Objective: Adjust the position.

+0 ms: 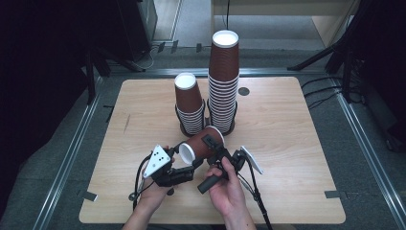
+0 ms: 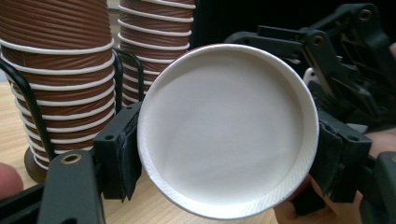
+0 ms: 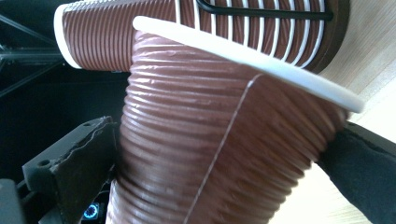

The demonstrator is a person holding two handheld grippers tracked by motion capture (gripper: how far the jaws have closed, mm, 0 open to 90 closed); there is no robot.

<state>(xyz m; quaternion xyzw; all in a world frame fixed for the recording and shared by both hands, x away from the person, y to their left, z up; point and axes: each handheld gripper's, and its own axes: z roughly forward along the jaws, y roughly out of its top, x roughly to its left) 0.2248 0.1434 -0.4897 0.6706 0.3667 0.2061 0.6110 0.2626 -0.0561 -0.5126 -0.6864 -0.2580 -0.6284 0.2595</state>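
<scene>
Both grippers gripped one brown paper cup [image 1: 200,145] above the table [image 1: 287,143]: the left gripper [image 1: 184,165] clamped its white base end, the right gripper [image 1: 215,148] its ribbed wall near the rim. Its long axis lay tilted, the rim toward the two cup stacks [image 1: 224,91] just behind.

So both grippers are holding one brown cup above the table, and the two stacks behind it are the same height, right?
Not quite: the stacks differ. In the high view the right stack rises well above the left stack. Both grippers do hold the cup.
</scene>
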